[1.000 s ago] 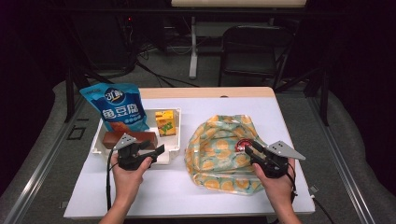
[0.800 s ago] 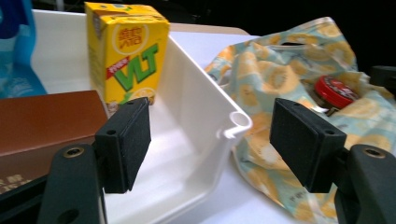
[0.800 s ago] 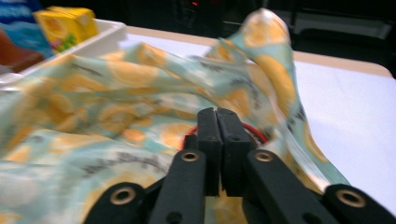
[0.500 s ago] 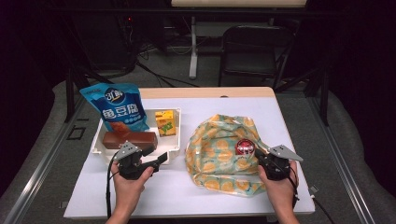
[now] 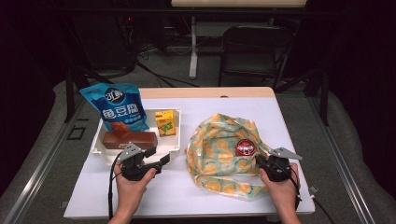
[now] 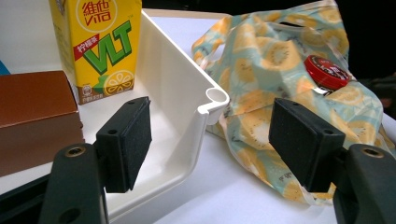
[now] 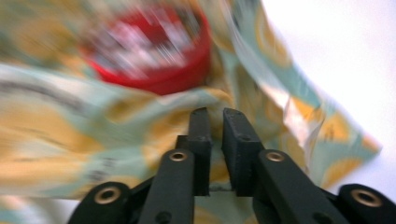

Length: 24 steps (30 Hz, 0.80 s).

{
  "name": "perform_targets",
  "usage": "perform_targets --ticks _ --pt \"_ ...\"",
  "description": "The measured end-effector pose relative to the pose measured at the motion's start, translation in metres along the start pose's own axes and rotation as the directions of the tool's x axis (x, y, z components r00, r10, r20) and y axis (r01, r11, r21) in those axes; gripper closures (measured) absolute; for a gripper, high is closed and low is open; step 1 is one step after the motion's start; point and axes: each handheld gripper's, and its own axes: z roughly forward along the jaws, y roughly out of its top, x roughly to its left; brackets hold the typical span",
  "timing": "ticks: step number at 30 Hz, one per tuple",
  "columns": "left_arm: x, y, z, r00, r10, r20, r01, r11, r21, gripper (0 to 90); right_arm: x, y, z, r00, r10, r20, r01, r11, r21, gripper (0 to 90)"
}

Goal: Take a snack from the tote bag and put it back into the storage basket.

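Right gripper [image 7: 215, 119] over the crumpled yellow-and-teal fruit-print cloth bag [image 5: 219, 154]; jaws nearly together, just reopening slightly, no fabric visibly pinched. Left gripper [image 6: 212, 140] released, straddling the white plastic tray's [image 6: 187, 93] corner.

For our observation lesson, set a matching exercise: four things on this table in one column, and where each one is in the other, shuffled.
Things:
1. red tin
2. yellow drink carton
3. brown box
4. blue snack bag

Places:
A. leaning at the back left of the white tray
B. lying at the front of the tray
C. on the patterned cloth bag
D. standing at the back right of the tray

Pairs: 1-C, 2-D, 3-B, 4-A
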Motion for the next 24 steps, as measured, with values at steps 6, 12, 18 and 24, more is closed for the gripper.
perform_targets --ticks 6,12,18,24 --pt "0.0 0.001 0.0 1.0 -0.002 -0.003 0.002 1.0 0.001 30.4 0.02 0.024 -0.018 0.9964 -0.061 -0.059 0.051 0.986 -0.156 74.0" --pt "-0.001 0.001 0.0 1.0 -0.001 -0.003 0.001 1.0 0.003 30.4 0.031 0.035 0.003 0.9976 -0.066 -0.022 0.062 0.989 -0.138 43.5" --pt "0.0 0.0 0.001 1.0 -0.003 0.003 0.003 1.0 0.004 30.4 0.03 0.038 0.023 0.9988 -0.044 0.023 0.046 0.995 -0.089 24.7" --pt "-0.001 0.0 0.001 1.0 0.001 0.005 -0.001 1.0 0.007 30.4 0.028 0.032 0.027 0.9993 -0.037 -0.005 0.036 0.996 -0.081 19.9"
